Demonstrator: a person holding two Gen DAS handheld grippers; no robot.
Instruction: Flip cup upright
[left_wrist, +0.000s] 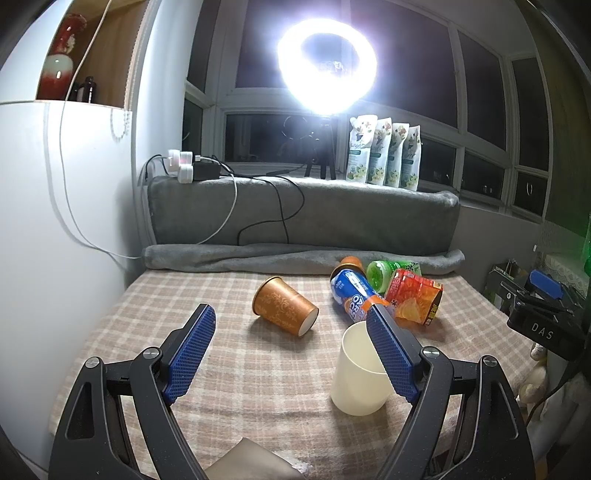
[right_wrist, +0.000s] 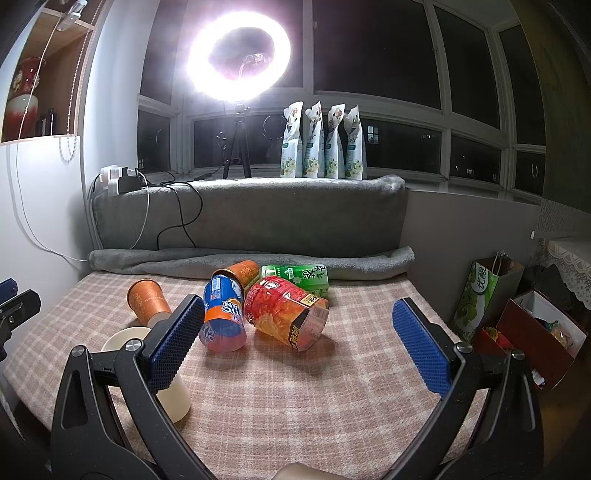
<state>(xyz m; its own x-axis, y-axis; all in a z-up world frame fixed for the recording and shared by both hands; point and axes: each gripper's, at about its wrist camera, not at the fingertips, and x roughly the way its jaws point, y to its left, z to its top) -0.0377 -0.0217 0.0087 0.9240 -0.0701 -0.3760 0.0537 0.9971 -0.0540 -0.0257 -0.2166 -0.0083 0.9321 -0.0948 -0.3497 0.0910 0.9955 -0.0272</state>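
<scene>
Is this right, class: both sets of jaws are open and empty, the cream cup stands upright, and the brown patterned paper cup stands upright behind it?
One detail is wrong. The brown patterned paper cup lies on its side on the checked cloth, as the left wrist view shows. The rest holds: the cream cup stands upright, and the left gripper and right gripper have open, empty jaws.

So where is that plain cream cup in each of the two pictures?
Left wrist view: the cream cup stands upright at lower right, partly behind the left gripper's right finger.
Right wrist view: the cream cup is at lower left, mostly hidden behind the right gripper's left finger.
Shared landmark: the brown patterned cup lying on its side nearby.
</scene>
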